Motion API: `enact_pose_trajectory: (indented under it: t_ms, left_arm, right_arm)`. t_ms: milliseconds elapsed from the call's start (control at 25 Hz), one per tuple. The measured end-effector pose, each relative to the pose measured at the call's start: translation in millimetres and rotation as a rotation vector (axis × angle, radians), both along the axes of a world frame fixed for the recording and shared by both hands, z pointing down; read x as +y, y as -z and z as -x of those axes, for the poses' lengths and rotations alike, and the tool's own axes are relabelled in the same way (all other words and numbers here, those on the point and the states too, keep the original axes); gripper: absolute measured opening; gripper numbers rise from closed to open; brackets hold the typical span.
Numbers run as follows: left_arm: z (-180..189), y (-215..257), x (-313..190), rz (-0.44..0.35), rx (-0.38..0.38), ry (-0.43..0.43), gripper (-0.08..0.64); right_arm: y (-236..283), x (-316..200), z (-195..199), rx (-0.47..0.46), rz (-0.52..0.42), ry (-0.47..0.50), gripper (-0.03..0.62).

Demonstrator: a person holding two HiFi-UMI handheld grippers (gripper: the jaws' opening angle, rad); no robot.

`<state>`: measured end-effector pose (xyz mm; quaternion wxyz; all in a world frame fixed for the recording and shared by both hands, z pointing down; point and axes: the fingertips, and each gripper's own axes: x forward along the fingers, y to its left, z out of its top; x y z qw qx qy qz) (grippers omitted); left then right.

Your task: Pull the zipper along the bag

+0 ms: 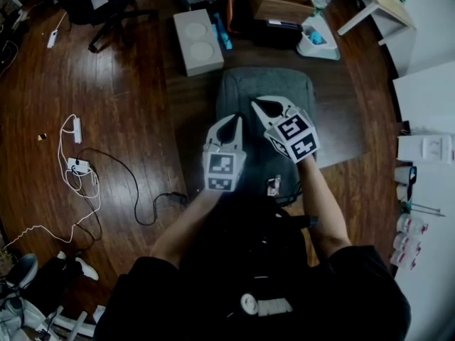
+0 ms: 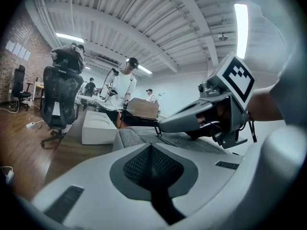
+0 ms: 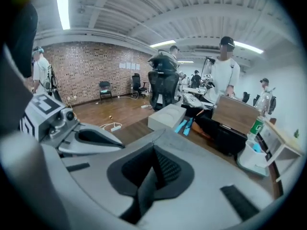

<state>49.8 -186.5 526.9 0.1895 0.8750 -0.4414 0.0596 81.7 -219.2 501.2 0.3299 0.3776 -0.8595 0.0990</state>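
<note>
Grey felt-like fabric forms the bag, a soft rounded rectangle lying flat on the dark wooden worktop, directly ahead of the person and under both grippers. Its surface is plain and slightly textured; in the right gripper view a thin seam line runs away from the gripper tips along the bag's ridge.

Left gripper — held over the bag's left half, pointing away from the person, marker cube facing up. Its fingers are pressed together, and its own view shows nothing between them.

Right gripper — held just beside the left one over the middle of the bag, angled so that its tips turn toward the left gripper's tips. Its fingers are closed; seen from the left gripper view, a small dark zipper pull sits pinched at their very tips, just above the fabric.

Both forearms are bare below black sleeves and reach forward from the body, the right one more extended than the left.
</note>
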Motion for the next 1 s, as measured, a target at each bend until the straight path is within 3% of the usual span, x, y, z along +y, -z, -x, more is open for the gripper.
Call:
enact_pose_trajectory:
  t_ms: [240, 360, 480, 520, 720, 840, 1000]
  left_arm:
    - [-2, -1, -2, 0.002, -0.008, -0.004, -0.006]
    - [-3, -1, -1, 0.005, -0.007, -0.006, -0.006]
    - [-2, -1, 1, 0.002, -0.012, -0.008, -0.006]
    - [-2, -1, 1, 0.002, -0.012, -0.009, -0.006]
    - [-4, -2, 2, -0.002, -0.026, -0.014, -0.006]
    - [-4, -7, 0, 0.005, -0.04, -0.016, -0.006]
    - [-4, -9, 1, 0.017, -0.031, -0.019, -0.006]
  right_arm:
    - [-8, 16, -3, 0.085, -0.043, 0.064, 0.005]
    - [-18, 21, -1, 0.199, -0.057, 0.161, 0.009]
    - [-14, 3, 3, 0.236, -0.106, 0.147, 0.046]
    - [-15, -4, 7, 0.235, -0.099, 0.148, 0.103]
    - [-51, -23, 12, 0.313, 0.127, 0.222, 0.206]
    - [-65, -21, 15, 0.365, 0.222, 0.313, 0.173]
    - [-64, -15, 18, 0.401, 0.182, 0.401, 0.067]
